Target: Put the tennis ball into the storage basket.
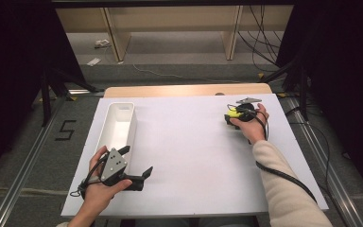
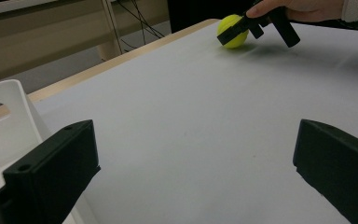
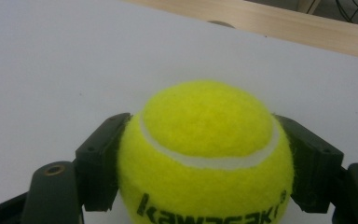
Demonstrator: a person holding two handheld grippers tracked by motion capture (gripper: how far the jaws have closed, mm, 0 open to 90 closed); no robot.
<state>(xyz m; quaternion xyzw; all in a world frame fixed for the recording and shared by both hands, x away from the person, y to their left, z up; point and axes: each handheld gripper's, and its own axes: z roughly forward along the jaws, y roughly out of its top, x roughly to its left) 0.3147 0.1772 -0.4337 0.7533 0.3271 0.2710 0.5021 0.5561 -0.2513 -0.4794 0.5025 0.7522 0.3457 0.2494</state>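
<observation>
White board [image 1: 194,156] atop wooden table [image 1: 184,90]; dark room. Right gripper [image 3: 205,154] apparently clamps tennis ball [image 3: 207,144]; left gripper [image 2: 191,172] agape.

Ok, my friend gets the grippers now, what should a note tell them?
Right gripper: jaws shut on the tennis ball at the far right of the white table; the ball looks still on the surface.
Left gripper: open, holding nothing, near the white bin at the table's left.
Done: ball gripped.
Left, probably: lift the ball, carry it across, drop it into the bin.
</observation>
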